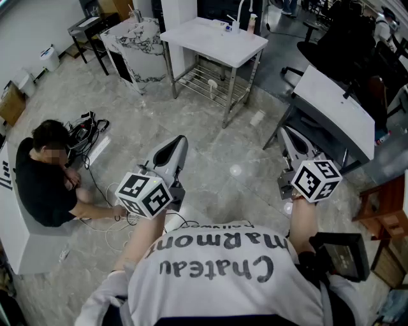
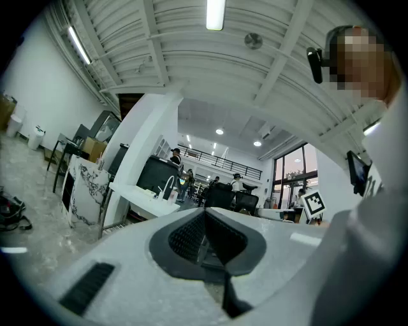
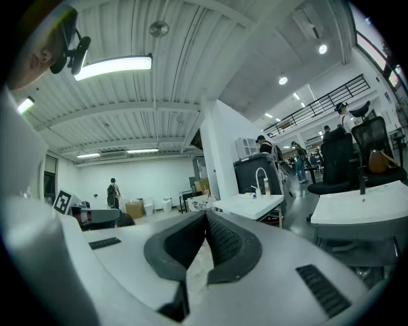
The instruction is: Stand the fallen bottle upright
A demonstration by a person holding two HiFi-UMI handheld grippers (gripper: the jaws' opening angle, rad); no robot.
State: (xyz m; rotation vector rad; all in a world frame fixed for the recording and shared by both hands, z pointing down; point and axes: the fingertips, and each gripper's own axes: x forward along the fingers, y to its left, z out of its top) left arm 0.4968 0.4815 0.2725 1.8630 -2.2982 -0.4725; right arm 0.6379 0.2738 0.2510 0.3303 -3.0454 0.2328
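Observation:
A white table [image 1: 210,39] with a faucet [image 1: 241,14] stands across the floor, far ahead of both grippers. On it a slim bottle [image 1: 253,23] stands by the faucet, and a small thing with a blue part [image 1: 227,27] lies near it, too small to identify. The left gripper view shows the same table [image 2: 137,191], and the right gripper view shows the table [image 3: 248,204] and bottle [image 3: 266,186]. My left gripper [image 1: 182,139] and right gripper [image 1: 285,129] are held level at waist height. Both are shut and empty, with their tips meeting.
A person [image 1: 44,172] sits on the floor at the left beside cables [image 1: 89,130]. A marble-patterned counter [image 1: 137,48] stands left of the table. A second white desk [image 1: 338,105] and a black chair [image 1: 347,32] are on the right. Wooden furniture [image 1: 389,210] is at the far right.

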